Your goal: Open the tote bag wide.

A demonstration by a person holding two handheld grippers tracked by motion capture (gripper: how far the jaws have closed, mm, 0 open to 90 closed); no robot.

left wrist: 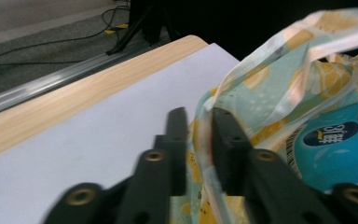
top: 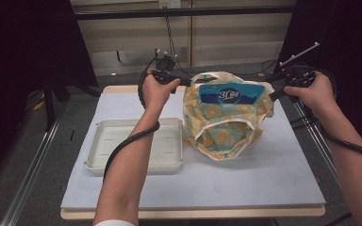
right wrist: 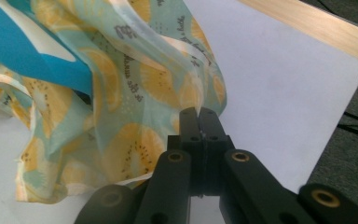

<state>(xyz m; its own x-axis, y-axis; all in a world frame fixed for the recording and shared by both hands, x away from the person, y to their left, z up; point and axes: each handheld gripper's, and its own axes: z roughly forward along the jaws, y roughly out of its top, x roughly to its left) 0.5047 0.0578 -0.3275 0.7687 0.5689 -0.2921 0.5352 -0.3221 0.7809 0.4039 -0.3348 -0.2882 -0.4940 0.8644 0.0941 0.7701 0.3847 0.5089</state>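
High view: bag [top: 224, 123] beside tray [top: 136, 146]

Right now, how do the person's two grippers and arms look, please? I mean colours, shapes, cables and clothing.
Both grippers are black. The left gripper and the right gripper each have two flat, straight jaws on arms joined by brass-coloured rivets. A thick black cable trails along the left forearm, another along the right. Thin metal rods stick up from the right gripper. A white sleeve edge shows at the left arm.

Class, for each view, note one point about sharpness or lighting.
High view: evenly lit table, dark background at both sides. Left gripper view: the left claw is soft at its base, the bag is blurred. Right gripper view: the right claw is sharp.
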